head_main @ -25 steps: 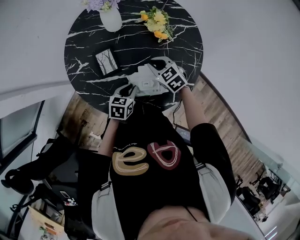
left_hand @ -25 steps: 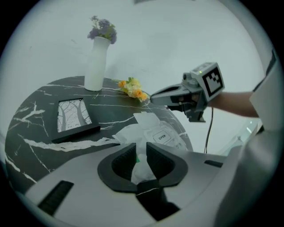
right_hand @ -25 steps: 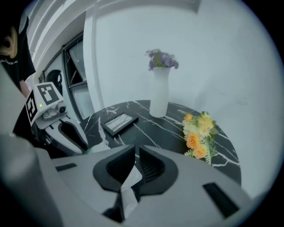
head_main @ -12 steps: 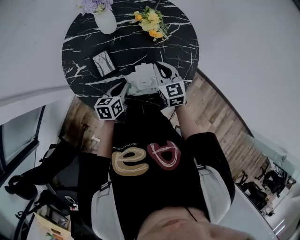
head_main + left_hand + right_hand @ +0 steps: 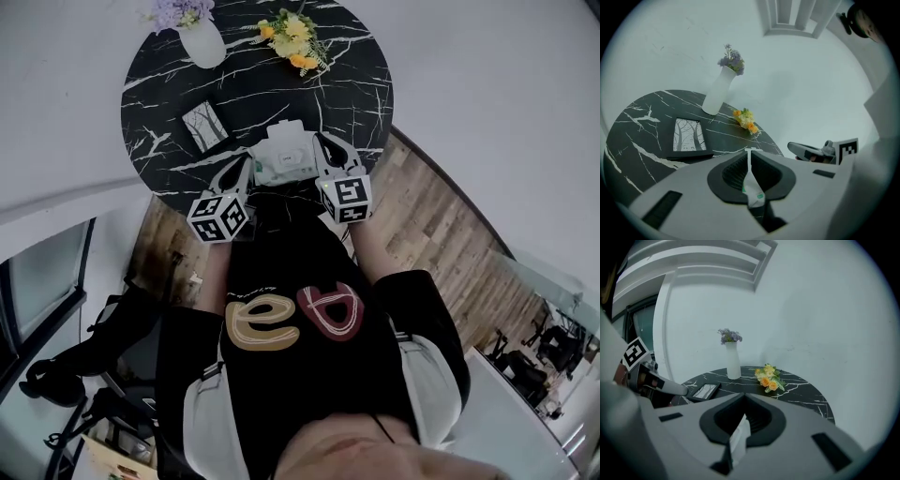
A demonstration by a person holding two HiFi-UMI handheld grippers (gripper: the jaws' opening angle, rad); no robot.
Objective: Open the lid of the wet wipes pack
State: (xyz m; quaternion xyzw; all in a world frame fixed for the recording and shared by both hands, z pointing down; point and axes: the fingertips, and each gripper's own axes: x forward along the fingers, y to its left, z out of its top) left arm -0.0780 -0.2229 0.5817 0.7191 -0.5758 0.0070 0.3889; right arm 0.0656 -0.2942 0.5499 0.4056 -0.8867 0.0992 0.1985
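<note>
The white wet wipes pack (image 5: 281, 157) is near the front edge of the black marble table (image 5: 356, 84), between my two grippers. My left gripper (image 5: 246, 173) is at the pack's left end. In the left gripper view this gripper (image 5: 749, 159) is shut on a thin white edge of the pack with green print (image 5: 753, 191). My right gripper (image 5: 324, 153) is at the pack's right end. In the right gripper view it (image 5: 741, 414) is shut on a white part of the pack (image 5: 739, 439). I cannot make out whether the lid is up or down.
A white vase of purple flowers (image 5: 202, 42) and a bunch of yellow flowers (image 5: 292, 39) stand at the table's far side. A small framed picture (image 5: 204, 125) lies left of the pack. The table's front edge is just below the grippers, with wooden floor beyond.
My right gripper has left the top of the pack, moved to its right end and shut there. The left gripper stays shut on the left end. Both have drawn slightly toward the person.
</note>
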